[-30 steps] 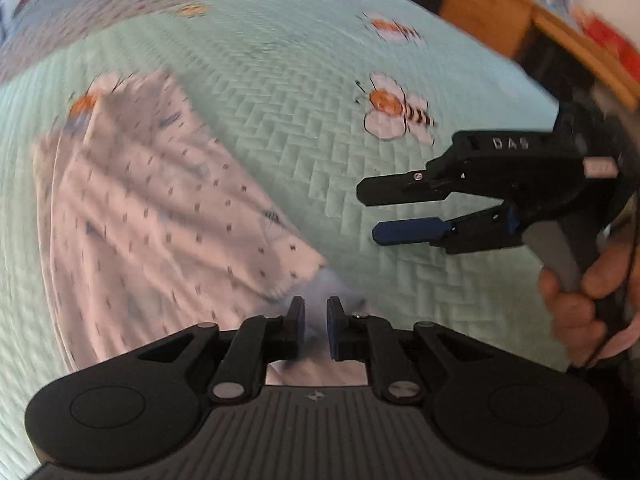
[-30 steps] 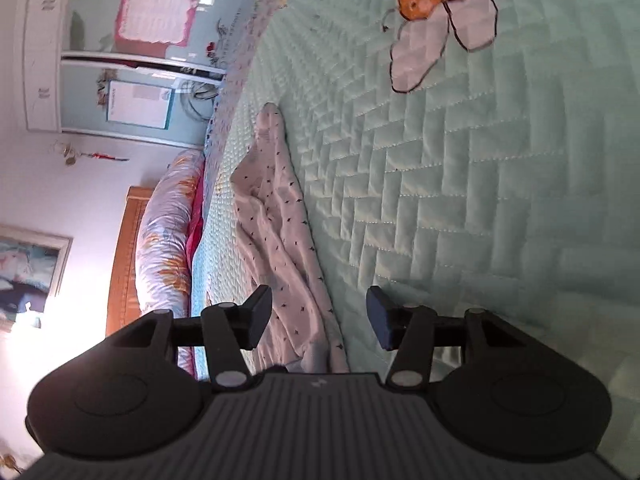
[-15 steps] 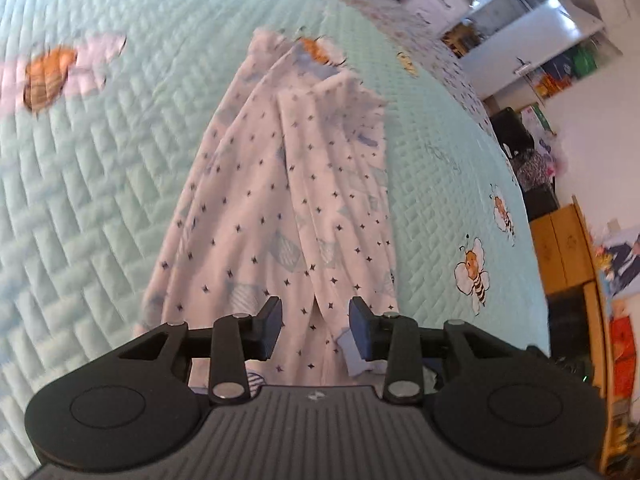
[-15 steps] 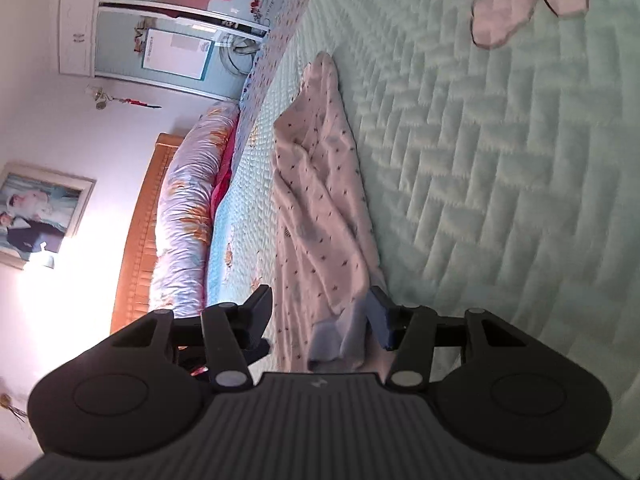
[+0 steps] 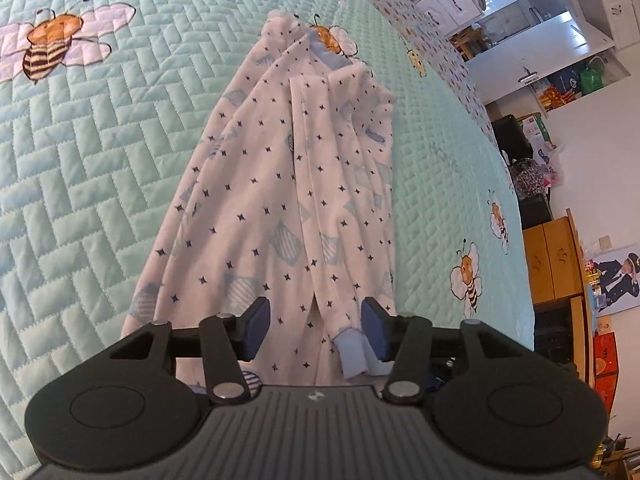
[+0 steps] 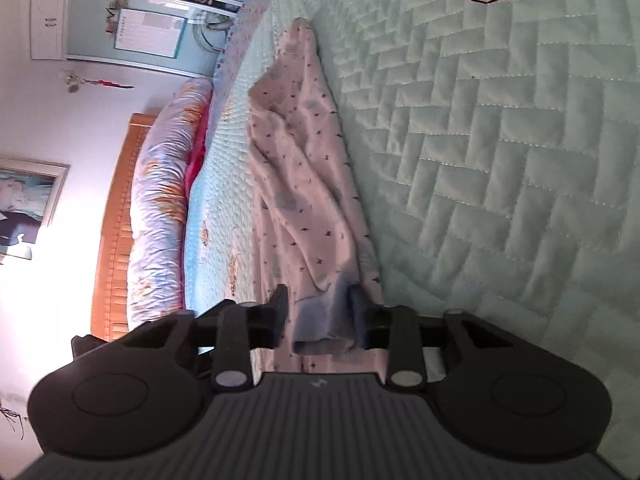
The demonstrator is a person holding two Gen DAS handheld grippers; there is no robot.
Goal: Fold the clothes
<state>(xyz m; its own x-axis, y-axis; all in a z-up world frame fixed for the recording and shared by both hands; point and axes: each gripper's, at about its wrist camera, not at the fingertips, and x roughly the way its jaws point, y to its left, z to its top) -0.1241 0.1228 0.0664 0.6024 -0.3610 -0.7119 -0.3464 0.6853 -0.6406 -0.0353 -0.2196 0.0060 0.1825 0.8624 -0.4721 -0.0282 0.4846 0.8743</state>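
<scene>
Mint-green quilted bedspread [image 5: 100, 152], stitched in a herringbone pattern and dotted with embroidered bees, covers the bed where a white fleece garment with small dark stars and pale blue patches [image 5: 288, 184] lies lengthwise, stretching away from both sets of fingers. At the left gripper [image 5: 316, 330], the blue-padded fingers [image 5: 256, 326] stand spread and are opening; the garment's near end lies between them, its pale blue ribbed cuff [image 5: 352, 354] just inside the right-hand finger, neither pad pressing on it. At the right gripper [image 6: 320, 316], the dark fingers [image 6: 280, 312] are closing around a pale blue cuff [image 6: 320, 320] that sits between them, the fabric touching both. Beyond the garment, a floral bolster [image 6: 160, 208] rests against an orange wooden headboard [image 6: 114, 232].
</scene>
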